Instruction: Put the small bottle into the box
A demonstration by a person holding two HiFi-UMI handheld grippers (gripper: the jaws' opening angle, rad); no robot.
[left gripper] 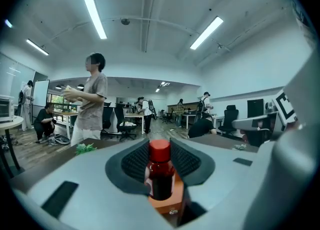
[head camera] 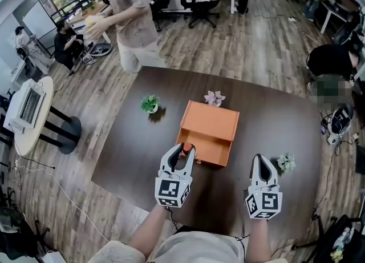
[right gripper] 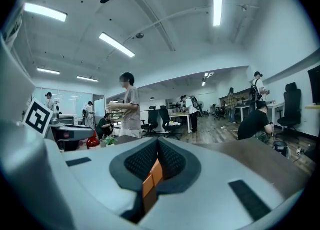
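Left tongs (head camera: 183, 150), nearest the lens, are clenched on the one small bottle (left gripper: 161, 174), with the pads pressing on its sides. The bottle is upright, with a red cap and a dark red body. It is held at the near left corner of the single orange box (head camera: 211, 120), which stands on the dark tabletop (head camera: 125, 153). Whether the bottle is over the opening or just outside cannot be told. Right tongs (head camera: 260, 162) hover well apart to the right, jaws closed together and empty. Three small plants counted: green plant (head camera: 149, 104), pink plant (head camera: 215, 98), pale plant (head camera: 286, 162).
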